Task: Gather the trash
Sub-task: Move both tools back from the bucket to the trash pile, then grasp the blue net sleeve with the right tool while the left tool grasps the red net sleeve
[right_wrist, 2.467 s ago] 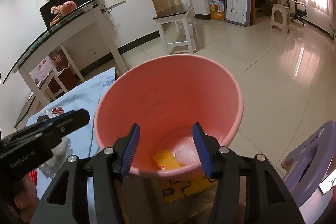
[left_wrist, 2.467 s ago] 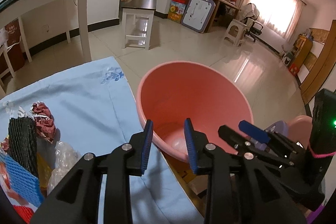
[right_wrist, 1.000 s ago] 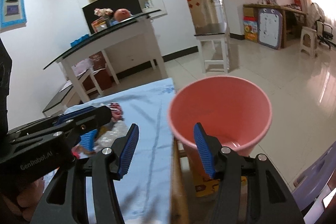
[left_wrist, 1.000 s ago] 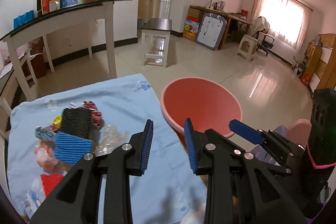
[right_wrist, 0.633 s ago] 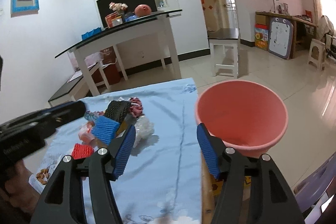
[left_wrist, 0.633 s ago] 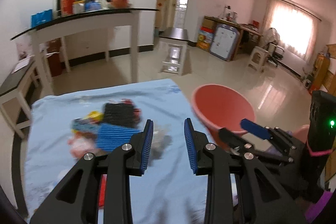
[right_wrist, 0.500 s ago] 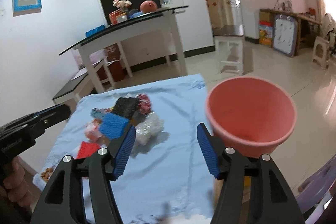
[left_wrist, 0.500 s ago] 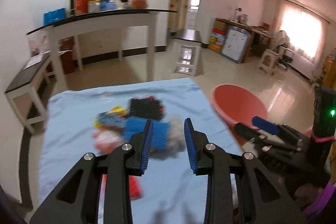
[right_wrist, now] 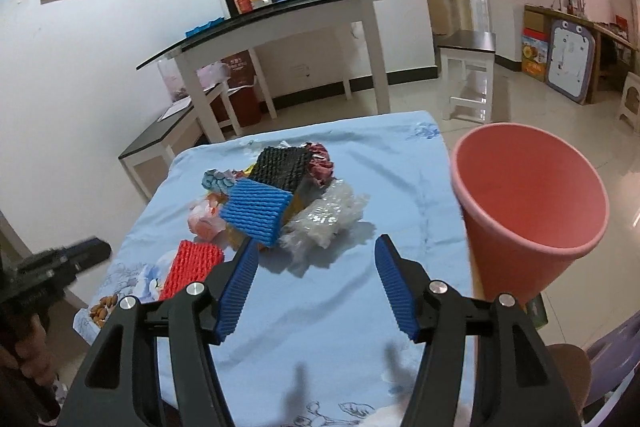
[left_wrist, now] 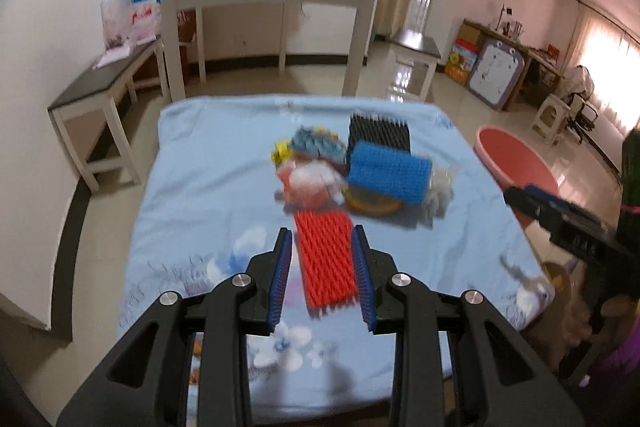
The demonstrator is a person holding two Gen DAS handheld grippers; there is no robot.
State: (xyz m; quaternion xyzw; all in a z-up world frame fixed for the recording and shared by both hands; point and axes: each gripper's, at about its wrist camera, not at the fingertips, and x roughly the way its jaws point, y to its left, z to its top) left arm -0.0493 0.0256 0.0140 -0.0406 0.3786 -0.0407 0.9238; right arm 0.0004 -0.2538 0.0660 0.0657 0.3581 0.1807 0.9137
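Observation:
A pile of trash lies on the blue tablecloth [right_wrist: 360, 327]: a blue foam net [right_wrist: 256, 213], a black foam net [right_wrist: 282, 167], a red foam net [right_wrist: 192, 267], crumpled clear plastic [right_wrist: 324, 215] and wrappers. The pink bucket [right_wrist: 528, 211] stands off the table's right edge. My left gripper [left_wrist: 320, 267] hovers above the cloth, partly open and holding nothing; the red foam net [left_wrist: 326, 263] shows through the gap between its fingers. My right gripper [right_wrist: 316, 267] is wide open and holds nothing, just short of the clear plastic. The left wrist view is blurred.
A few nuts [right_wrist: 102, 309] lie near the cloth's front left corner. A white glass-topped console table [right_wrist: 280, 23] and a low bench [left_wrist: 104, 87] stand behind the table. A purple plastic stool [right_wrist: 616, 339] is low on the right, beside the bucket.
Both grippers swung left, away from the bucket and toward the trash pile, which is now centred ahead. The right jaws opened slightly wider. The left jaws kept the same gap.

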